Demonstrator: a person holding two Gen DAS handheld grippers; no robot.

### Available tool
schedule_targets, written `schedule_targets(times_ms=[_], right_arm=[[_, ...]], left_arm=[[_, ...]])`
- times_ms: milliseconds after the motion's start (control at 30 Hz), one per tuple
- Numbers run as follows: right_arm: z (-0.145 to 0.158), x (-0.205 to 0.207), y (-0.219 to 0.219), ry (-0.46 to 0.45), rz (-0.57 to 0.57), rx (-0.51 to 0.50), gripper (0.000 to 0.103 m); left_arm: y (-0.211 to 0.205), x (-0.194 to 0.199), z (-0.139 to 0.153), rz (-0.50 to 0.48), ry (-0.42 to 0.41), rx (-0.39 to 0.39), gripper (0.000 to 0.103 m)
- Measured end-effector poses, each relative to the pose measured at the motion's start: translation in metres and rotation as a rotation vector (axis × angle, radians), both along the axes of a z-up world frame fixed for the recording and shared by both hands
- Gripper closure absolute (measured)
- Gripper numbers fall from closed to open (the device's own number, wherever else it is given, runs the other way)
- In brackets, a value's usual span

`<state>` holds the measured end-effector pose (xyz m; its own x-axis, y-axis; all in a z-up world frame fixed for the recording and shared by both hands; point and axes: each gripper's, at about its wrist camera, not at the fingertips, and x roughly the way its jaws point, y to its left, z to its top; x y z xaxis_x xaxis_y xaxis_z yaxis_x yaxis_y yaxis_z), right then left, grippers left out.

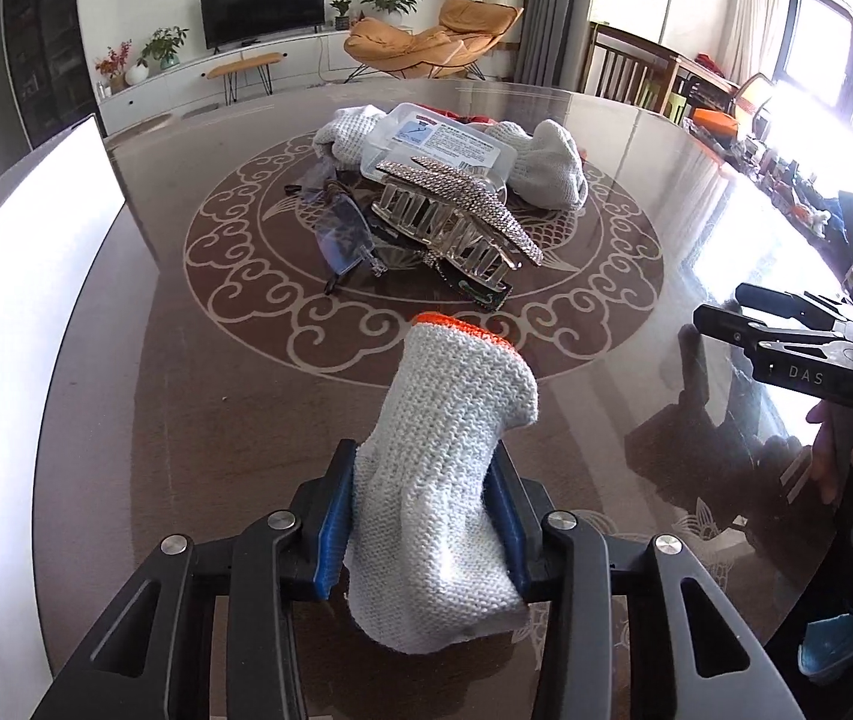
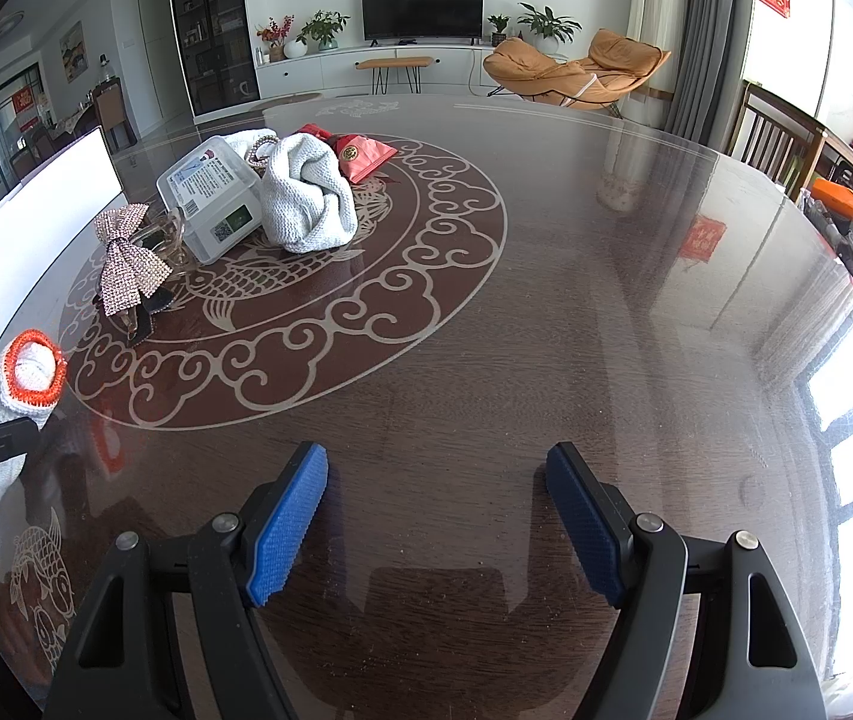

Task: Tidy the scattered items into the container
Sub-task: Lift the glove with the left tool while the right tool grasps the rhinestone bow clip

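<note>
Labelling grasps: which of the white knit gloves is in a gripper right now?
The glove with the orange cuff, clamped between the left gripper pads, cuff pointing away. The other white knit gloves lie bunched in the pile by the clear plastic box, untouched.

white glove (image 1: 444, 480) (orange cuff), clamped in jaws

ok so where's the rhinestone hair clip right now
The rhinestone hair clip lies mid-table in the left wrist view, just in front of the clear plastic box, with the glasses to its left.
</note>
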<state>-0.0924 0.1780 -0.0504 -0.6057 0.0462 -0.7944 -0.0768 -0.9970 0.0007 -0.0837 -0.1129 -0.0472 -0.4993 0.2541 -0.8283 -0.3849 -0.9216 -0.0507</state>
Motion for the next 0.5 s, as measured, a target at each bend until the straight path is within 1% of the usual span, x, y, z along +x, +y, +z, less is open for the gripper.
schedule_targets(times_ms=[167,200,267,300,333,400,467,500], right_arm=[[0.000,0.000,0.000,0.002,0.007,-0.009,0.025],[0.002,0.001,-0.001,0.012,0.046,-0.037,0.026],[0.006,0.000,-0.005,0.040,0.150,-0.171,0.026],[0.010,-0.003,-0.010,0.054,0.194,-0.205,0.026],[0.015,-0.007,-0.019,0.072,0.238,-0.206,0.026],[0.023,-0.022,-0.044,0.094,0.349,-0.173,0.026],[0.025,-0.041,-0.070,0.069,0.443,-0.118,0.026],[0.024,-0.051,-0.081,0.049,0.485,-0.122,0.026]], left_arm=[[-0.019,-0.001,-0.005,0.103,-0.027,0.027,0.062],[-0.022,0.000,-0.005,0.120,-0.028,0.033,0.062],[-0.026,0.000,-0.005,0.147,-0.031,0.037,0.062],[-0.028,0.000,-0.004,0.159,-0.033,0.040,0.062],[-0.030,0.000,-0.004,0.168,-0.032,0.048,0.062],[-0.034,-0.001,-0.003,0.187,-0.035,0.065,0.062],[-0.038,-0.002,-0.002,0.208,-0.034,0.085,0.062],[-0.039,-0.002,-0.001,0.218,-0.033,0.095,0.062]])
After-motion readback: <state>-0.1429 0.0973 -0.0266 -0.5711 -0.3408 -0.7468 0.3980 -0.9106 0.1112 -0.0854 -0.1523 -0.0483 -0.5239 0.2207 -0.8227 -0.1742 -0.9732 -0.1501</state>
